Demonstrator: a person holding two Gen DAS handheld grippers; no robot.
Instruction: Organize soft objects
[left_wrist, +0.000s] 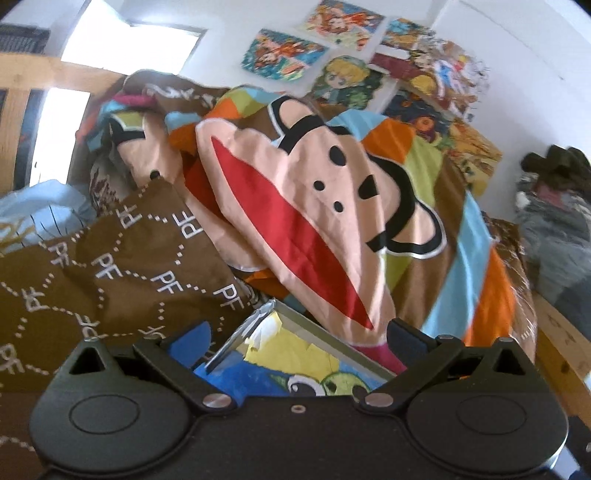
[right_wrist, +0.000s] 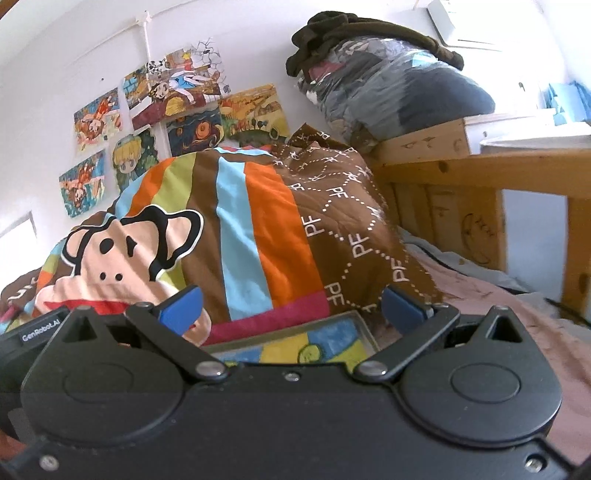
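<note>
Presently we find both the left tongs (left_wrist: 297, 338) and right tongs (right_wrist: 291, 308) spread wide, gripping nothing. The monkey-print quilt (left_wrist: 332, 206) lies heaped on the bed just ahead, a framed picture (right_wrist: 295, 347) between each pair's fingers.

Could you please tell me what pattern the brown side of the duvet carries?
White dotted lines with "PF" letters on the brown side of the duvet; clearest in the left wrist view.
</note>
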